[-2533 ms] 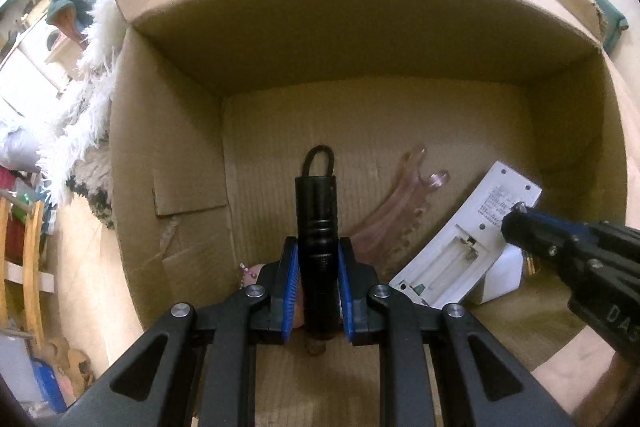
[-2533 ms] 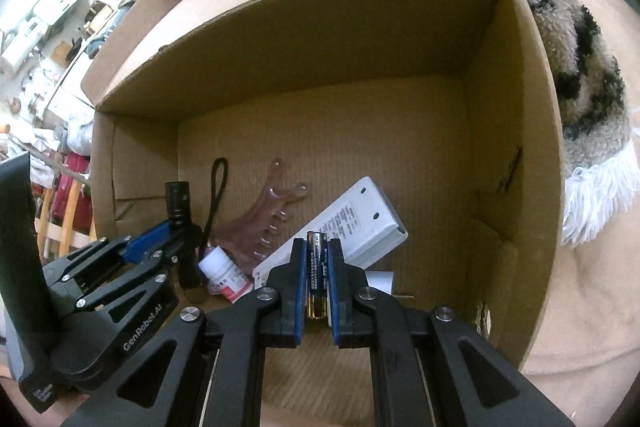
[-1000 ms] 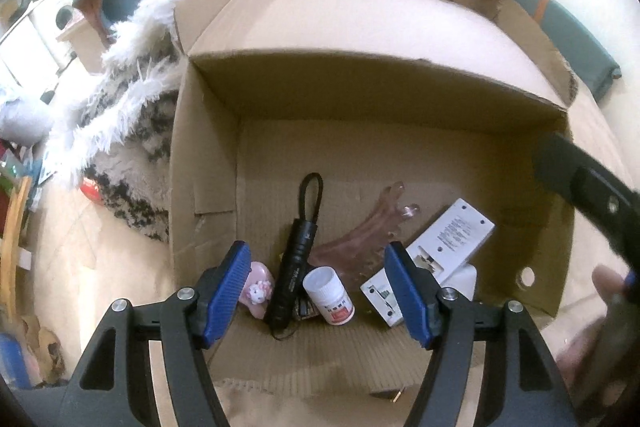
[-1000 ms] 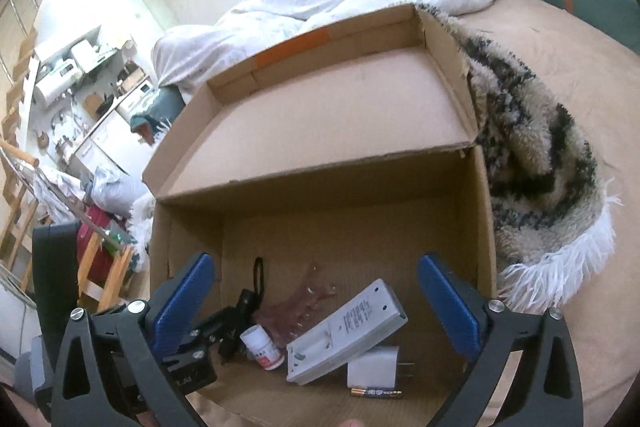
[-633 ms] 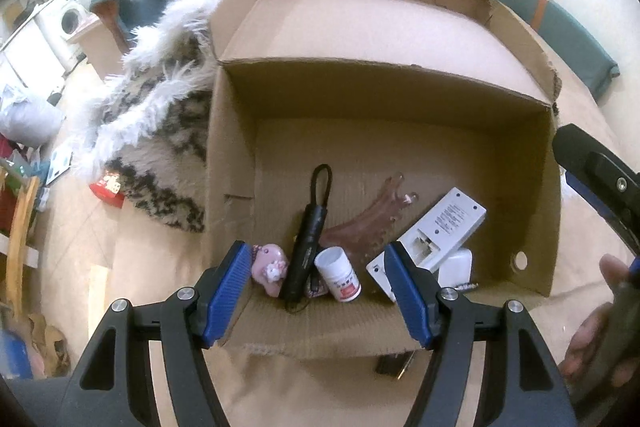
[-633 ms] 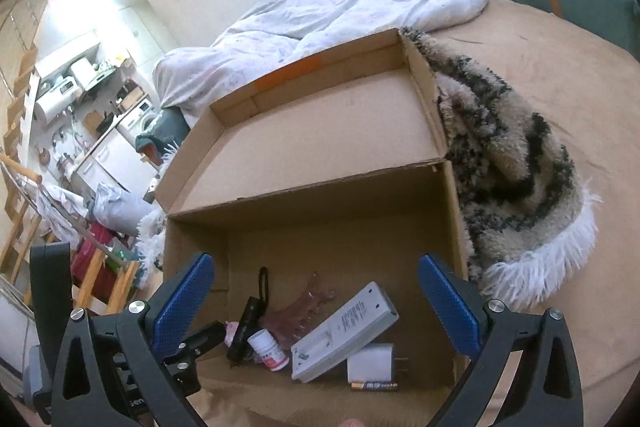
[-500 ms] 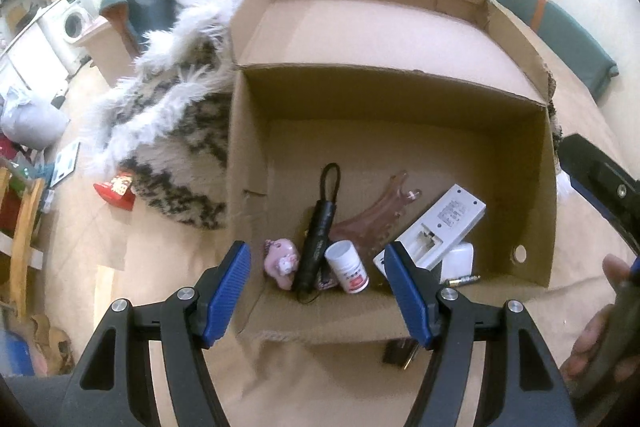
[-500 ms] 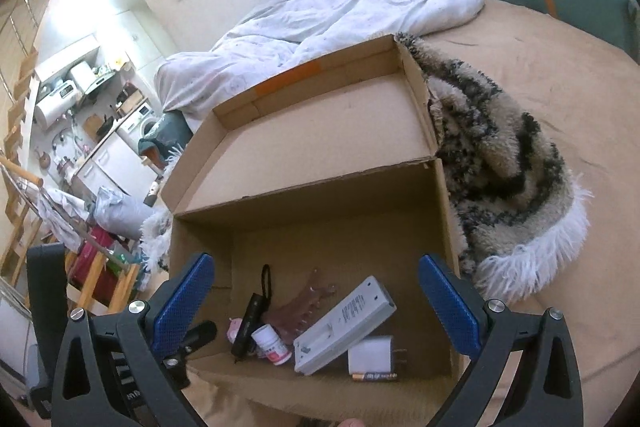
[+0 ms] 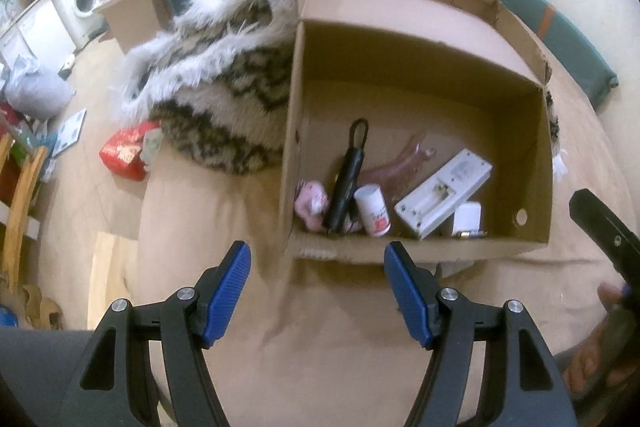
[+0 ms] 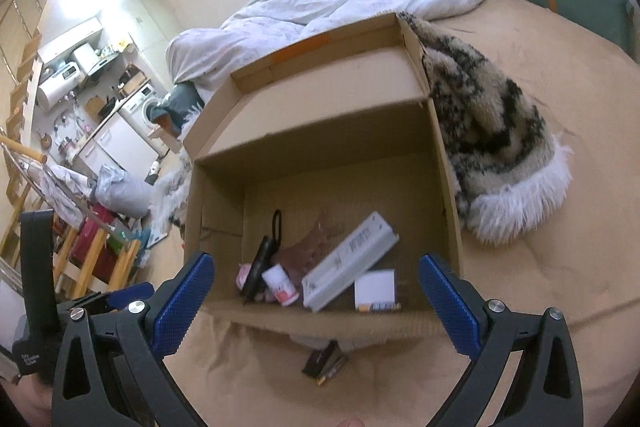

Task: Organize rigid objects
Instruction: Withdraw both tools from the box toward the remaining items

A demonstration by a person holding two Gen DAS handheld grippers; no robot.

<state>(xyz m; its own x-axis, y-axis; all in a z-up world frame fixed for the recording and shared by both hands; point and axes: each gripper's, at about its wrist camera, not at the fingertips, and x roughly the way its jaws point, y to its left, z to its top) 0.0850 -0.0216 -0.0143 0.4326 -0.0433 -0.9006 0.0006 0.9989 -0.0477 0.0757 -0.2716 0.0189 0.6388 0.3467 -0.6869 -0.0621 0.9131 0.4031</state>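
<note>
**Both Grippers Empty, One Small Thing Left Outside the Box**

The left hand-held gripper [image 9: 317, 281] is wide open and holds nothing. The right hand-held gripper [image 10: 316, 295] is wide open too, and it is empty. Both hang above the tan bed cover [image 10: 560, 187], just in front of the cardboard box [image 10: 446, 187].

Inside the box, along the near wall, lie a black flashlight [image 9: 347, 183], a small white bottle [image 9: 373, 211], a white battery case [image 9: 444, 199], a white plug block [image 9: 467, 218], a battery [image 10: 378, 306], a pink toy [image 9: 310, 201] and a brown comb [image 9: 394, 167].

It looks like a drop-off step is done and the next pick comes now. A small dark thing [image 10: 324, 363] lies on the cover, just outside the box's front wall. It is too blurry to name. The right gripper is nearest, so it would need to tip down and close on it.

The box's front wall is low, but a carried thing must lift over it. The back half of the box floor is bare, so there is room to set things down. A fluffy blanket [image 10: 500, 163] leans on the box's right side.
</note>
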